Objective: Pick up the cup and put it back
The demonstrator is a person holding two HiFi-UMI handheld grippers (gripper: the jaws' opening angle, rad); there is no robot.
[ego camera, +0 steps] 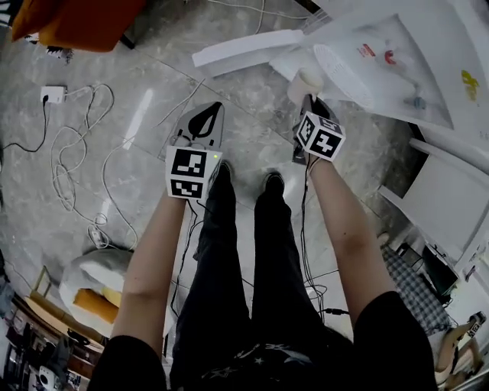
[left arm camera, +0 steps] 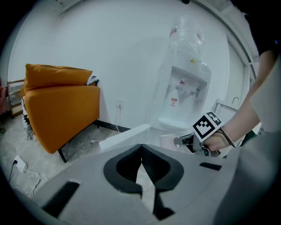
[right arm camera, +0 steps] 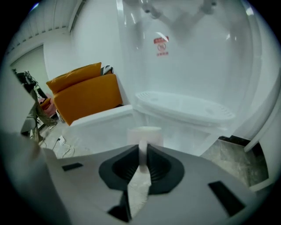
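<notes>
In the head view, the person stands on a grey tiled floor (ego camera: 137,114) with both forearms stretched forward. The left tongs (ego camera: 205,121) are out over the bare floor, and the right tongs (ego camera: 311,103) pinch a white cup (ego camera: 304,82) held in the air just in front of the water dispenser (ego camera: 367,65) at the upper right. White cables (ego camera: 72,153) lie looped on the floor towards the left edge, and an orange sofa (ego camera: 72,21) fills the top left corner. In the left gripper view, the left tongs (left arm camera: 141,147) are pressed together with nothing between them. Beyond them the sofa (left arm camera: 61,110) stands against the white wall at the left, and the water dispenser (left arm camera: 184,88) is at the right. The right tongs (left arm camera: 186,141) reach in from the right with their marker cube (left arm camera: 206,125) uppermost, and the pale blurred shape at their tips is probably the cup (left arm camera: 168,141). In the right gripper view, the right tongs (right arm camera: 142,151) grip the near wall of the cup (right arm camera: 145,133), which stands upright between them. The dispenser's drip tray (right arm camera: 184,110) is close behind it, and the sofa (right arm camera: 85,94) is far off at the left.
</notes>
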